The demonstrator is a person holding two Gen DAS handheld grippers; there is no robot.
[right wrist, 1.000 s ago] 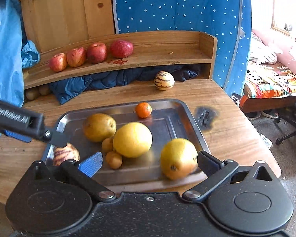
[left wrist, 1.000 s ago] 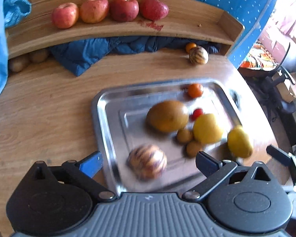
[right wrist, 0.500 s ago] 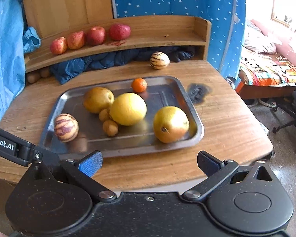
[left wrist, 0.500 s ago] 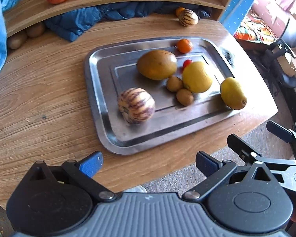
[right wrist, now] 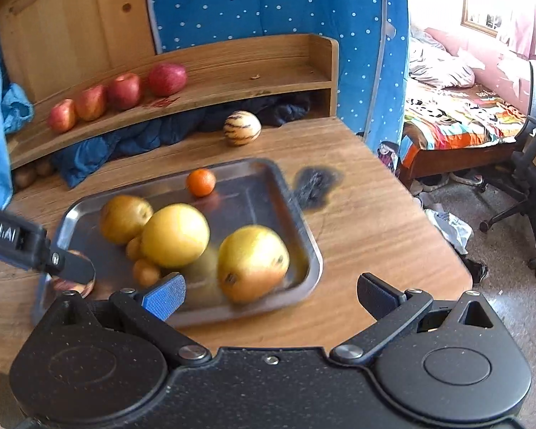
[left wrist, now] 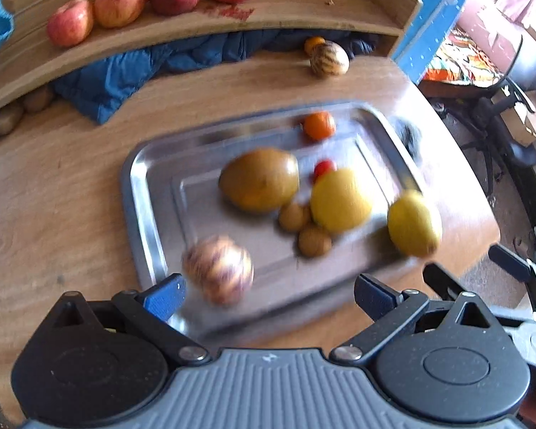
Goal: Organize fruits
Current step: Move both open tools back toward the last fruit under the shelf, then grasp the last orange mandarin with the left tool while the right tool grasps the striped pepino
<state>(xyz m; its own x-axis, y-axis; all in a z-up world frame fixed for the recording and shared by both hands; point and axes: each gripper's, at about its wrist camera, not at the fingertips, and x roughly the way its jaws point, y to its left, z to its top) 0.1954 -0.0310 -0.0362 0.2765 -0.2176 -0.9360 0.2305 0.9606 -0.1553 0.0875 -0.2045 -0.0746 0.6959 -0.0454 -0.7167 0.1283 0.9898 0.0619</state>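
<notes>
Both the left gripper [left wrist: 269,287] and right gripper [right wrist: 271,290] had fingers spread, grasping nothing. The left hovered just before the striped melon [left wrist: 218,268] on the tray [left wrist: 139,193], likely its target. Four apples [right wrist: 125,90] sat grouped on the shelf [right wrist: 232,71].

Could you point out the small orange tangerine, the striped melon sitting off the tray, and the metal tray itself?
Small orange tangerine [right wrist: 201,181], right wrist view, middle of its skin.
Striped round melon on the wooden table [right wrist: 242,128], right wrist view, its front face.
Shiny metal tray [left wrist: 144,193], left wrist view, bare left rim.
</notes>
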